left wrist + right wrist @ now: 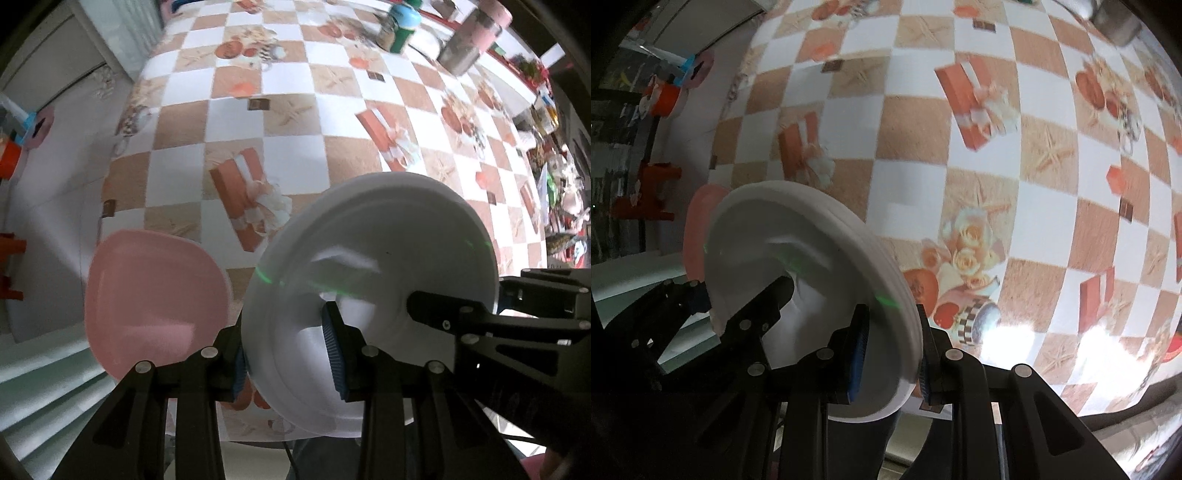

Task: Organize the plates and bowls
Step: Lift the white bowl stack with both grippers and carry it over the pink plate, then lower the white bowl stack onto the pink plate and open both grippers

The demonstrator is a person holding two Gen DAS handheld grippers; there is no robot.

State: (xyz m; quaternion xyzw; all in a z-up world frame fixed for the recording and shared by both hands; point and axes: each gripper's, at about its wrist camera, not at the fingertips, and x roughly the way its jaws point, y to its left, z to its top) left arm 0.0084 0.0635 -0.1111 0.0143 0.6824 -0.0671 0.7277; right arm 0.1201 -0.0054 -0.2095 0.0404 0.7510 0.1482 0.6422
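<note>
A stack of white plates (pixel 373 273) is held tilted above the table's near edge, with both grippers clamped on its rim. My left gripper (pixel 288 354) is shut on the near-left rim. My right gripper (pixel 892 354) is shut on the opposite rim and shows in the left wrist view as a black arm (pixel 480 325) at the right. The stack also shows in the right wrist view (pixel 812 251). A pink plate (pixel 155 295) lies on the table's near-left corner, just left of the stack, and its edge peeks out behind the stack in the right wrist view (pixel 698 229).
The table has a checked cloth (pixel 295 110) with gift-box prints. A green jar (pixel 400 26) and a metal container with a pink lid (pixel 469 40) stand at the far side. Clutter lines the right edge (pixel 546 122). Orange items (pixel 665 99) stand off the table to the left.
</note>
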